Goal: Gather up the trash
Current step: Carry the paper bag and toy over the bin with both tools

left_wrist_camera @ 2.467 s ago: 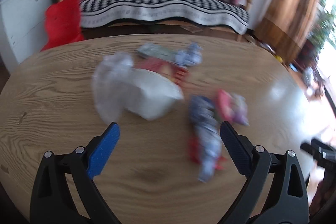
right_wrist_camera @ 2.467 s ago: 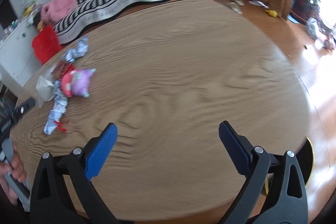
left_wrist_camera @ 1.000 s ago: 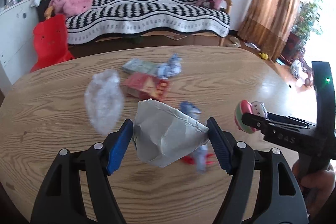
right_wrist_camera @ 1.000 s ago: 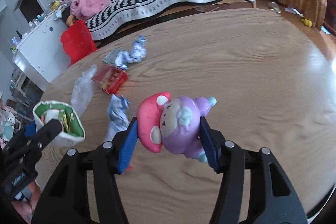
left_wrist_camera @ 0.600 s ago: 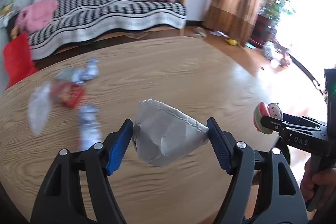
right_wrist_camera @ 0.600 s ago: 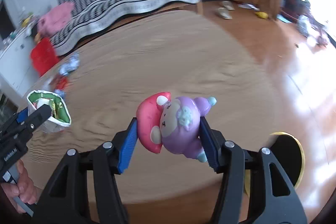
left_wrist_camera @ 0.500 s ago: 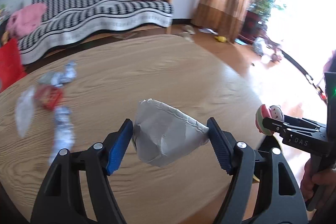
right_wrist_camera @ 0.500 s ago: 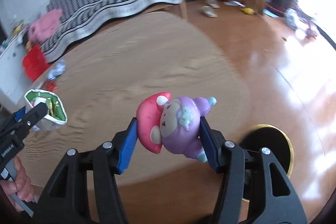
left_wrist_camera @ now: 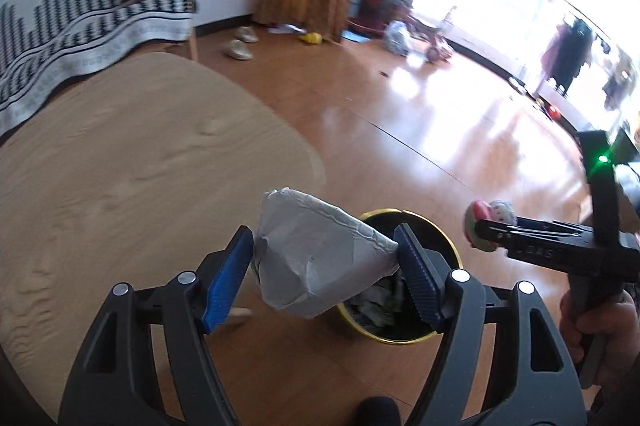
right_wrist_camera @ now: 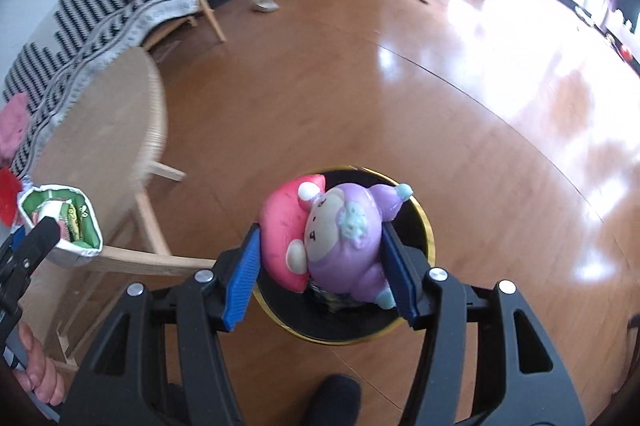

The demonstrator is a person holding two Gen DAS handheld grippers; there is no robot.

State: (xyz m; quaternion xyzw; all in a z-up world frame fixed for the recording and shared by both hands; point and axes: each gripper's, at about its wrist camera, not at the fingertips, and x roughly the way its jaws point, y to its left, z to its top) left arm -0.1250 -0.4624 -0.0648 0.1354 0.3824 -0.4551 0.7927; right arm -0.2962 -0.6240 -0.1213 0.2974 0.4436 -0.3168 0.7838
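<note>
Landmark: the black, gold-rimmed bin [right_wrist_camera: 424, 226] on the floor.

Directly above its mouth, the right gripper [right_wrist_camera: 320, 268] is clamped across the sides of a pink-and-purple toy figure [right_wrist_camera: 332, 234]. The toy appears soft and light, bulging between the pads; its rounded body could slip if the grip eases unevenly.

Just above the bin's near rim, the left gripper [left_wrist_camera: 326, 276] is clamped on a crumpled snack bag [left_wrist_camera: 316, 254], with pads at opposite creased sides. The bag looks thin, light and easily crushed, so a side hold suits it.

The bin's contents are mostly hidden behind both loads; only scraps show. Beyond the bin, the wooden table [left_wrist_camera: 120, 166] is blurred and the window glare obscures the far floor.
</note>
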